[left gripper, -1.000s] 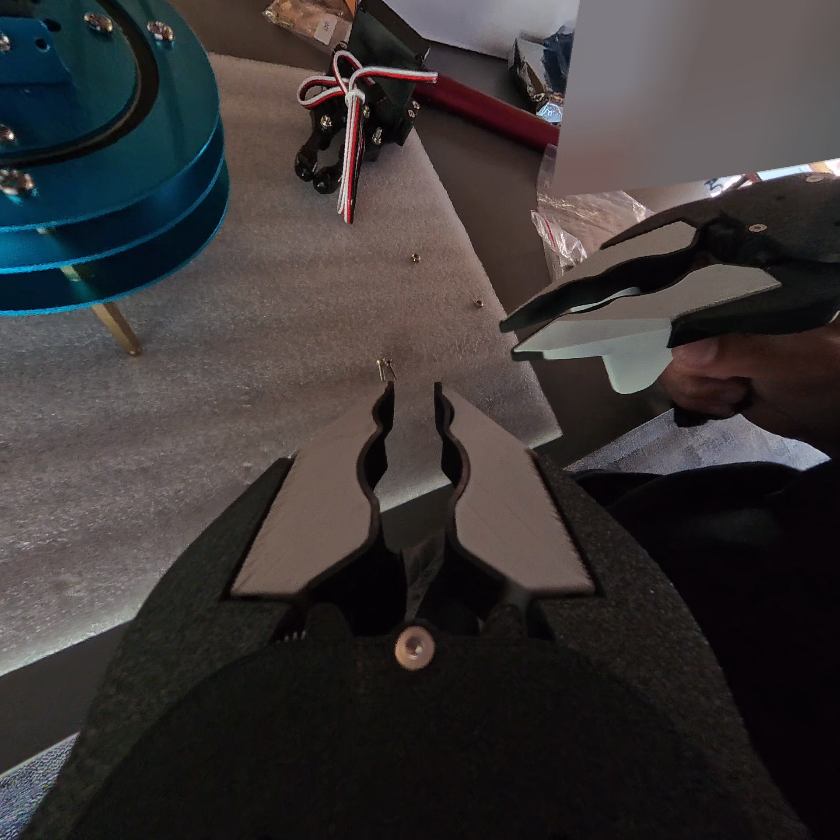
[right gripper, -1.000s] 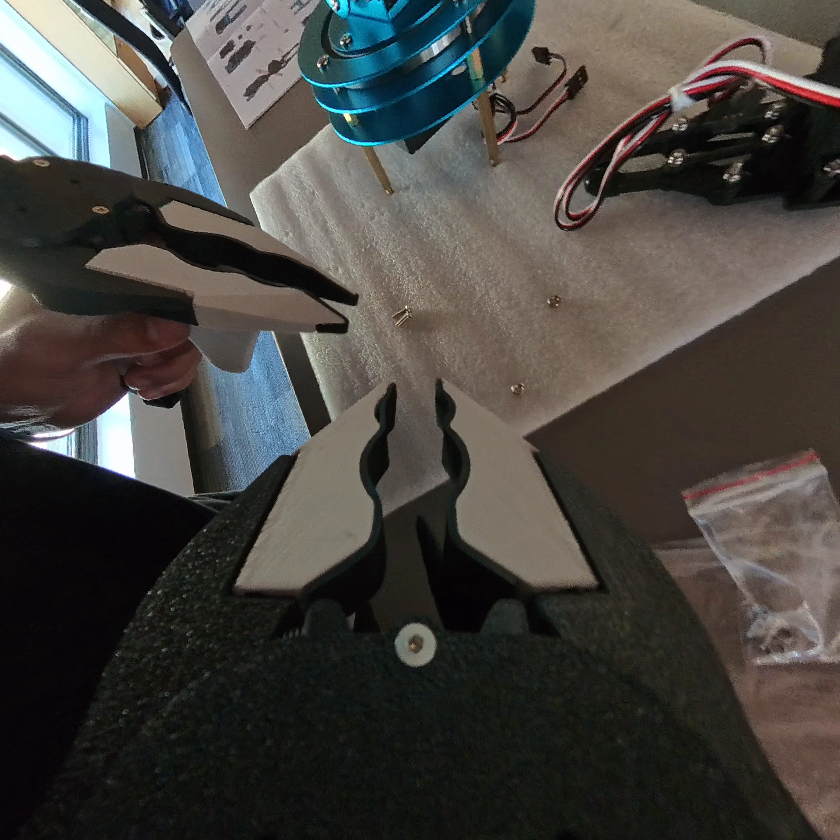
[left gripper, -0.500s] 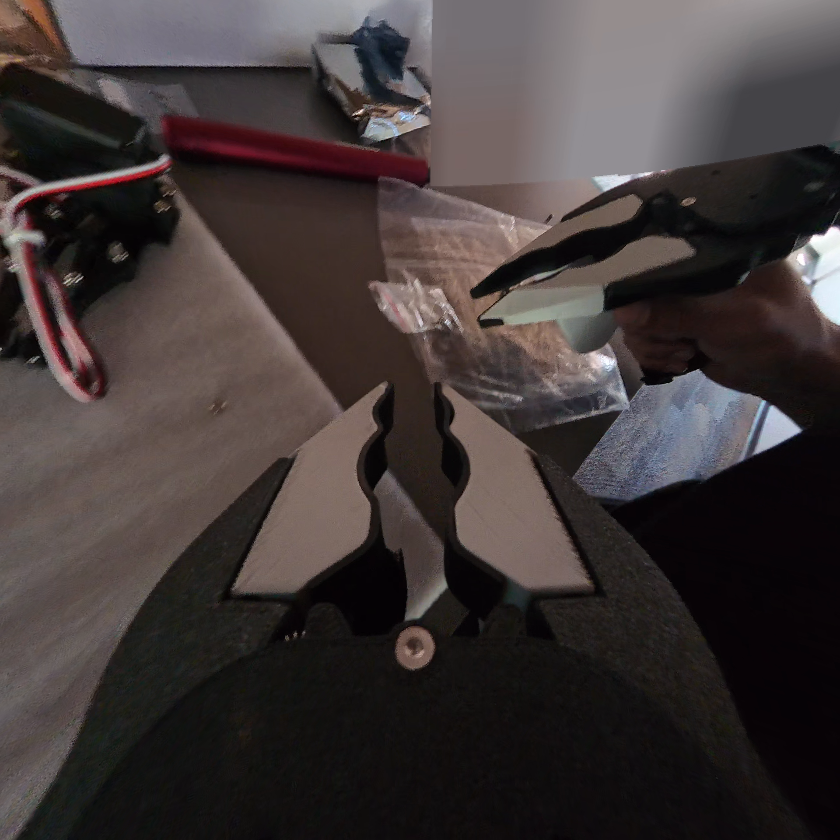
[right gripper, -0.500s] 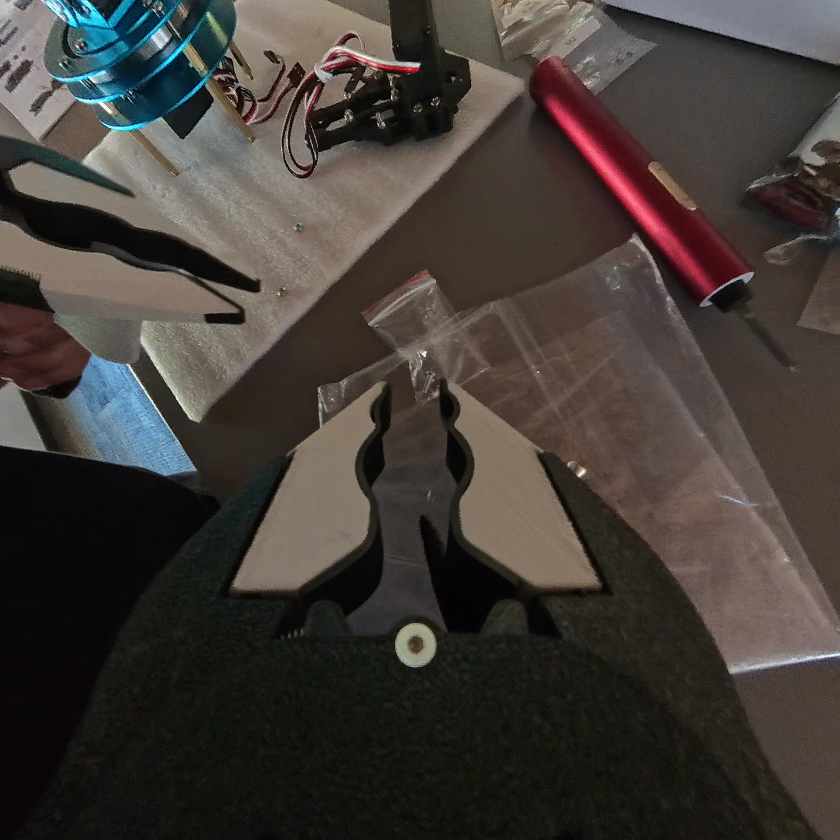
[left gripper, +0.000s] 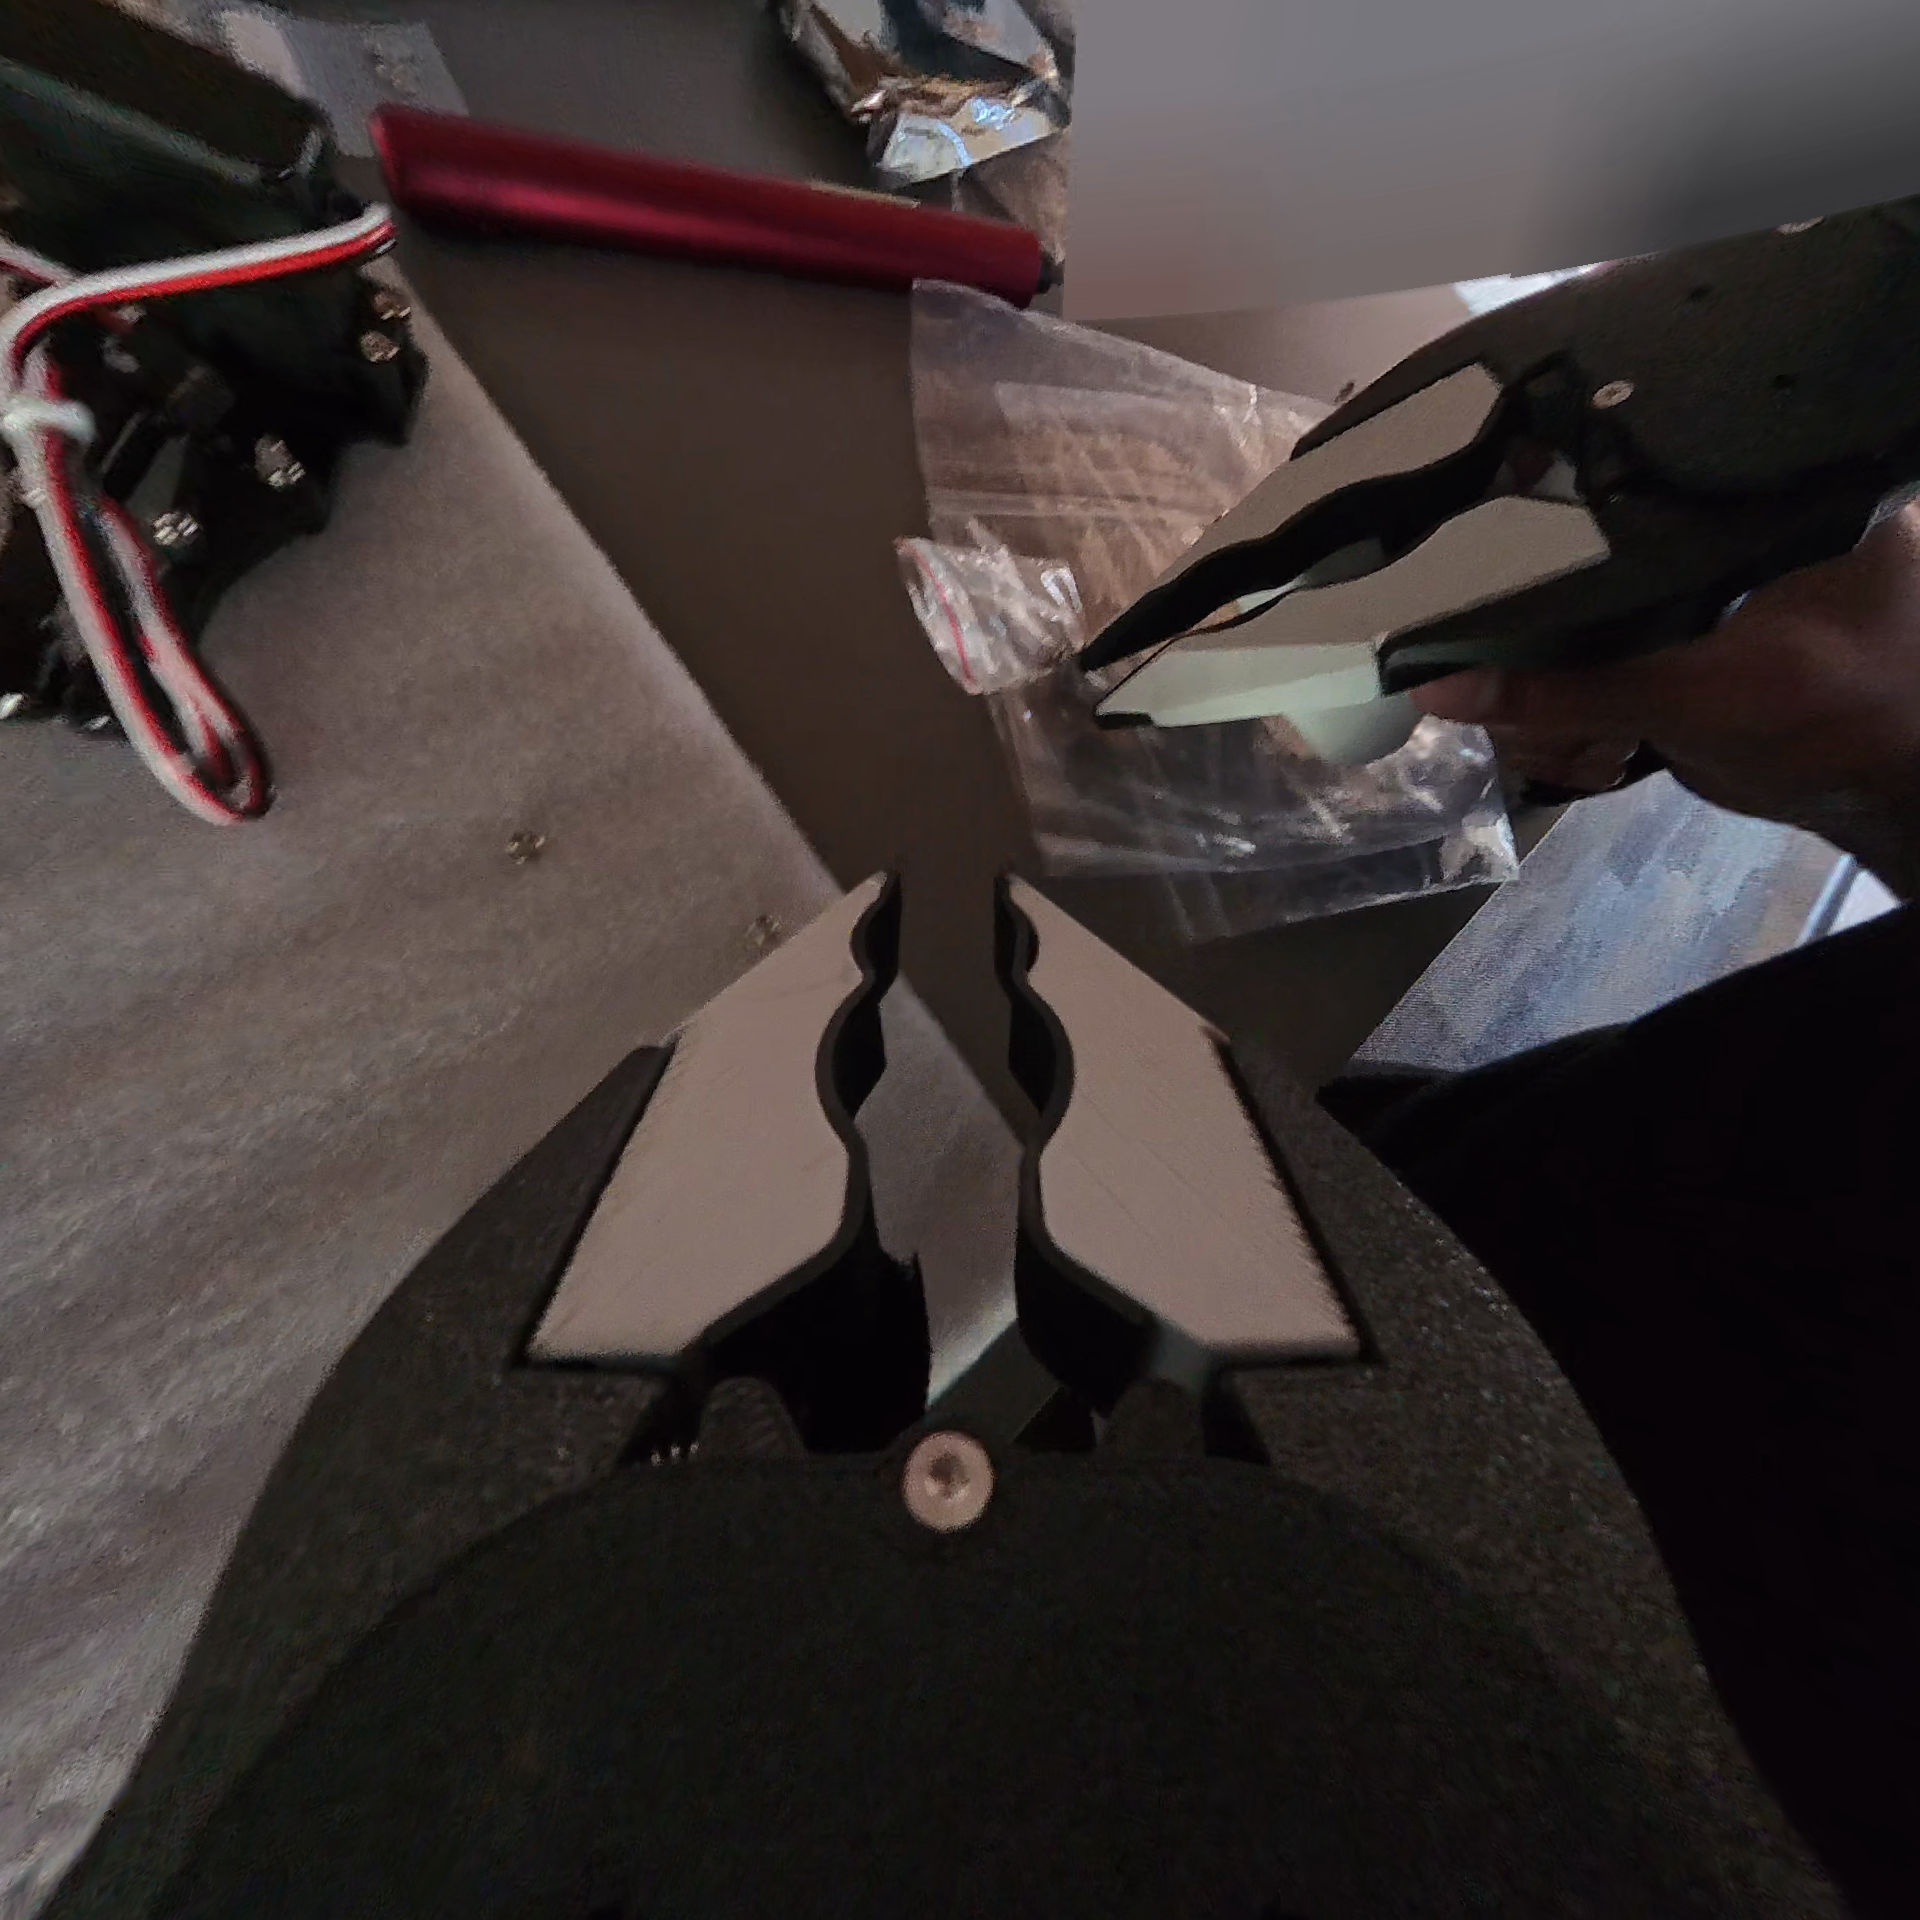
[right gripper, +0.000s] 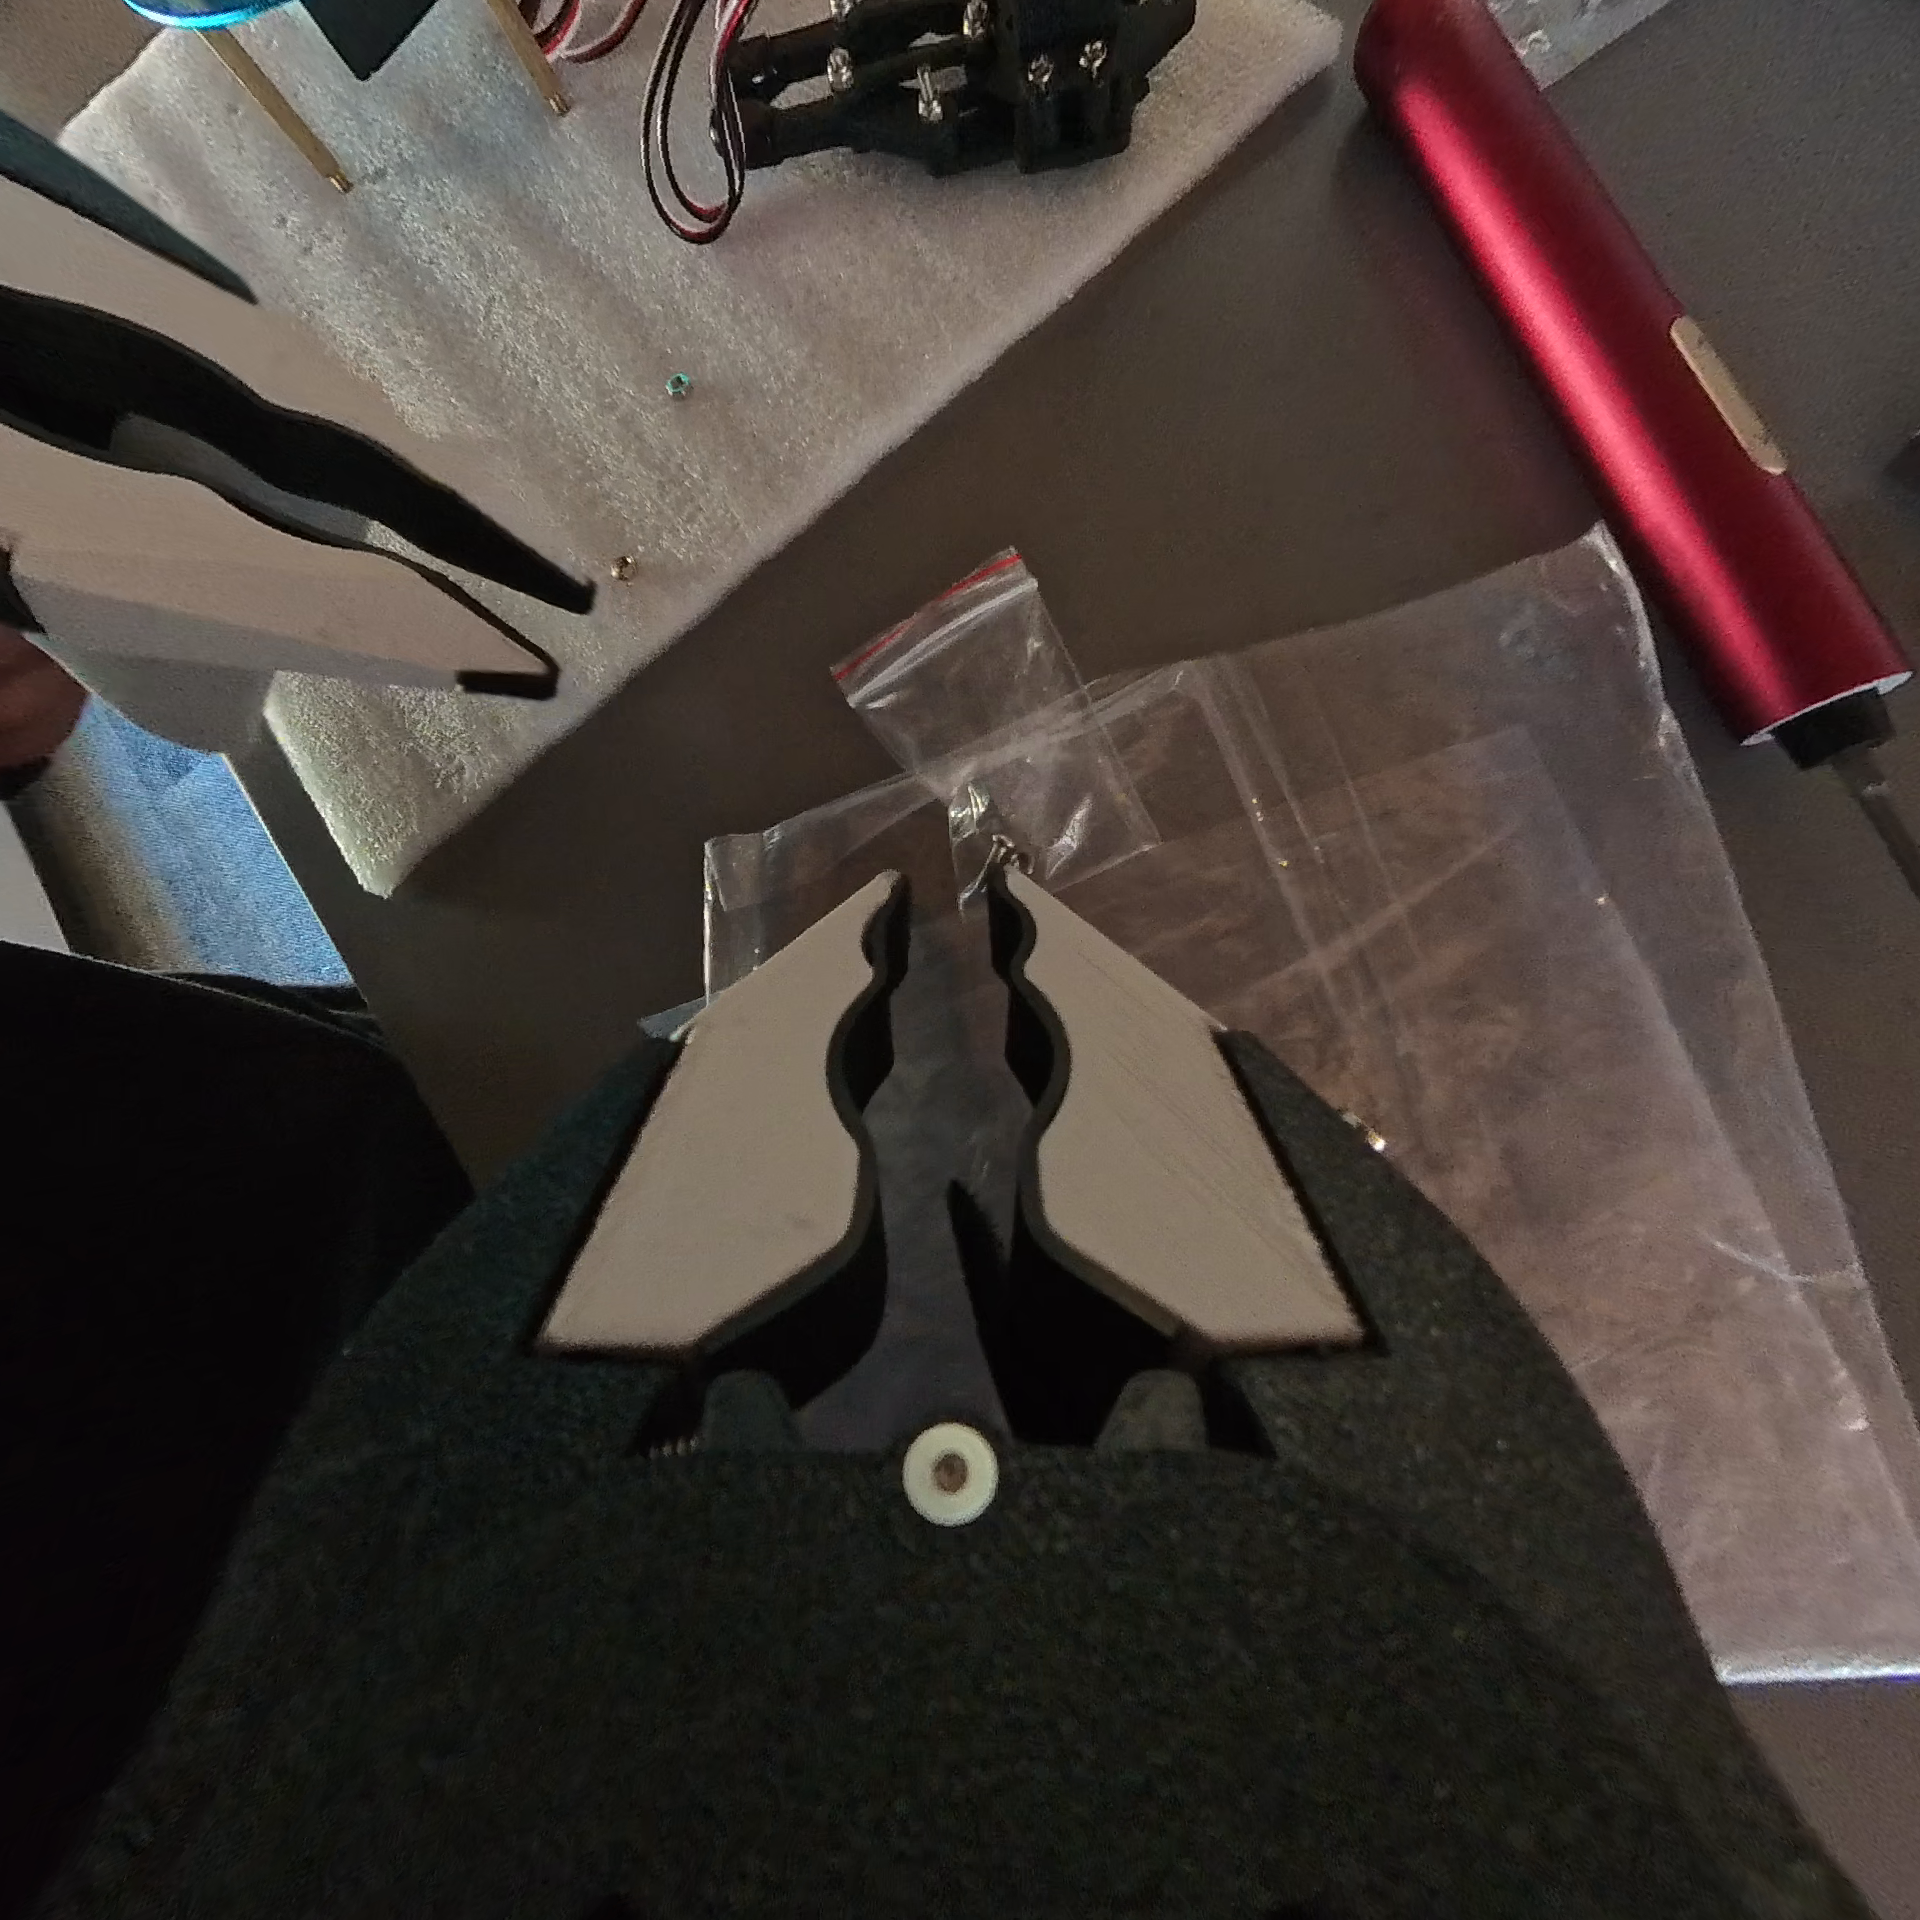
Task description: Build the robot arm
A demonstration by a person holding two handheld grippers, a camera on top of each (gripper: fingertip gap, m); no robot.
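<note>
The right gripper [right gripper: 943, 894], fingers spread and empty, hovers at frame centre just over the small clear zip bag with a red strip [right gripper: 997, 748], which lies on larger clear plastic; the left gripper [left gripper: 945, 899], likewise parted, hangs beside the white foam mat [left gripper: 312, 935]

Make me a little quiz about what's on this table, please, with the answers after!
1. True or false: the right hand-held gripper is squeezing the small clear bag shut between its fingers.
2. What colour is the long tube-shaped tool beside the big clear plastic bag?
3. Which does the black part with red, white and black wires rest on: A) the white foam mat, B) the bare brown table, C) the big clear plastic bag?

Key
1. False: its jaws are apart, just short of the small bag.
2. Red.
3. A.
</note>
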